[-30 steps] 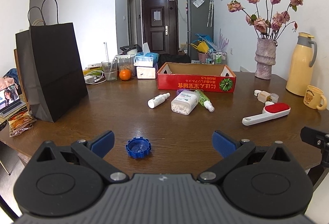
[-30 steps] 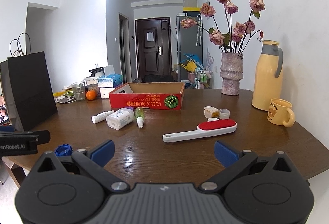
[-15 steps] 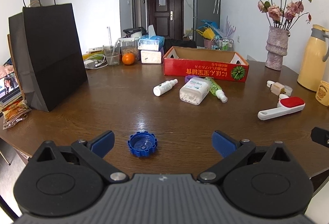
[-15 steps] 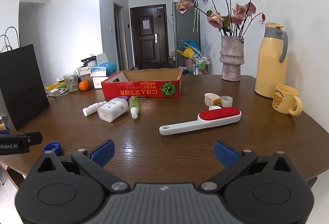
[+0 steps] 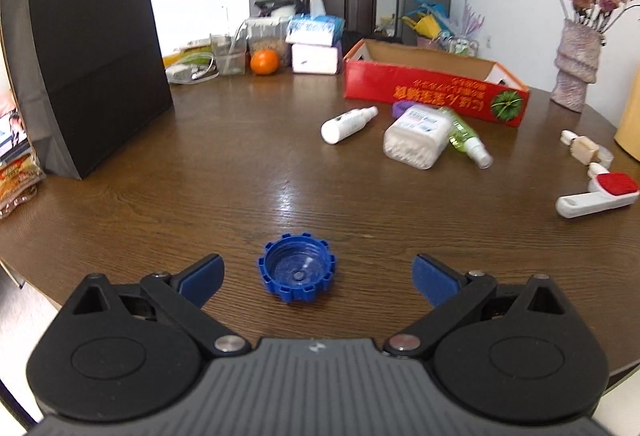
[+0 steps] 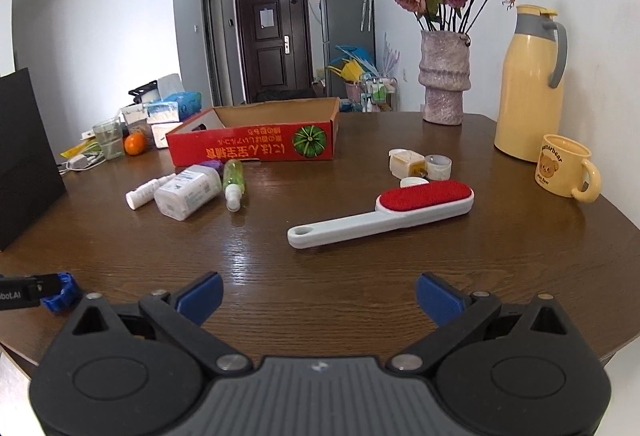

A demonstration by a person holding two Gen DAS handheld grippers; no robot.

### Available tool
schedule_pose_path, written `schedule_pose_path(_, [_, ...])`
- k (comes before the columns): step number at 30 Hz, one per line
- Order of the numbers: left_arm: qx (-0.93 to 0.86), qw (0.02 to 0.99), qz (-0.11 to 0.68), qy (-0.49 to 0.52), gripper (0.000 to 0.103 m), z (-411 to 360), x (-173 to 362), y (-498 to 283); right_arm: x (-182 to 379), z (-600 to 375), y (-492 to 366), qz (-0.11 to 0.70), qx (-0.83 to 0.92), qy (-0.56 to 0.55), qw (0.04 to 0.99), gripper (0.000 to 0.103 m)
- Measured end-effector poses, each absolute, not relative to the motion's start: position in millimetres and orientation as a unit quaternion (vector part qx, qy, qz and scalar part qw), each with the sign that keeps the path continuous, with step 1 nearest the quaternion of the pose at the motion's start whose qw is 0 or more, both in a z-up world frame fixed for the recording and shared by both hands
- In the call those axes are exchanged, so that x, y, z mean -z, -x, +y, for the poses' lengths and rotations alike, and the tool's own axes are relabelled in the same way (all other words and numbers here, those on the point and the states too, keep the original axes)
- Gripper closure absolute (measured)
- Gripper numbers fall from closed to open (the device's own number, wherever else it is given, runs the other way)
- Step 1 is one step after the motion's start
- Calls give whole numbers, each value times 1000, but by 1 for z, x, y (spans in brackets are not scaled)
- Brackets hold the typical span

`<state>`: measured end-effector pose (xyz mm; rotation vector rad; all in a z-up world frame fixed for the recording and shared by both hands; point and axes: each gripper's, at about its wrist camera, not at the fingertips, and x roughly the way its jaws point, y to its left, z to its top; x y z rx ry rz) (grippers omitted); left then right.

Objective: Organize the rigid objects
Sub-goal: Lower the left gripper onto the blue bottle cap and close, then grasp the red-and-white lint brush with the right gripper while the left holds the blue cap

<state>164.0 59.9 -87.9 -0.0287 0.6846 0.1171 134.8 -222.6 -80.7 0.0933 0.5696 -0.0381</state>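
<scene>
Cap [image 5: 297, 273] sits low centre on the worktop [image 5: 248, 171], between your left gripper's [image 5: 318, 278] spread jaws; advance, then pinch.

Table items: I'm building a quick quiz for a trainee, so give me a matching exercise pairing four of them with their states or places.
Things:
1. blue bottle cap
2. lint brush
3. bear mug
4. red cardboard box

States or places:
A. upright beside the yellow thermos
B. open, print upside down
C. lying flat, red pad up
D. open side up, before the left hand-held gripper

Pairs: 1-D, 2-C, 3-A, 4-B
</scene>
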Motion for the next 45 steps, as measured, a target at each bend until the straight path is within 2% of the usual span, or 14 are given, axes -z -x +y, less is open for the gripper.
schedule_pose_path(4, [-62, 933, 353, 18, 8, 66, 99, -179, 87, -223, -151, 293, 21, -44, 955, 0])
schedule_pose_path(9, [-63, 925, 375, 18, 22, 70, 111, -194, 94, -221, -169, 307, 24, -43, 950, 0])
schedule_pose_path(12, [-68, 920, 385, 16, 34, 74, 117, -200, 97, -220, -177, 313, 24, -43, 948, 0])
schedule_pose_path(13, [-68, 918, 390, 17, 44, 75, 119, -201, 98, -219, -179, 316, 24, -43, 948, 0])
schedule_pose_path(14, [-66, 918, 390, 19, 48, 76, 120, -202, 99, -219, -181, 317, 24, -43, 947, 0])
schedule_pose_path(28, [-47, 924, 380, 18, 48, 67, 110, -223, 100, -231, -207, 328, 45, -50, 942, 0])
schedule_pose_path(45, [-24, 933, 359, 18, 48, 44, 85, -295, 111, -289, -298, 351, 148, -73, 922, 0])
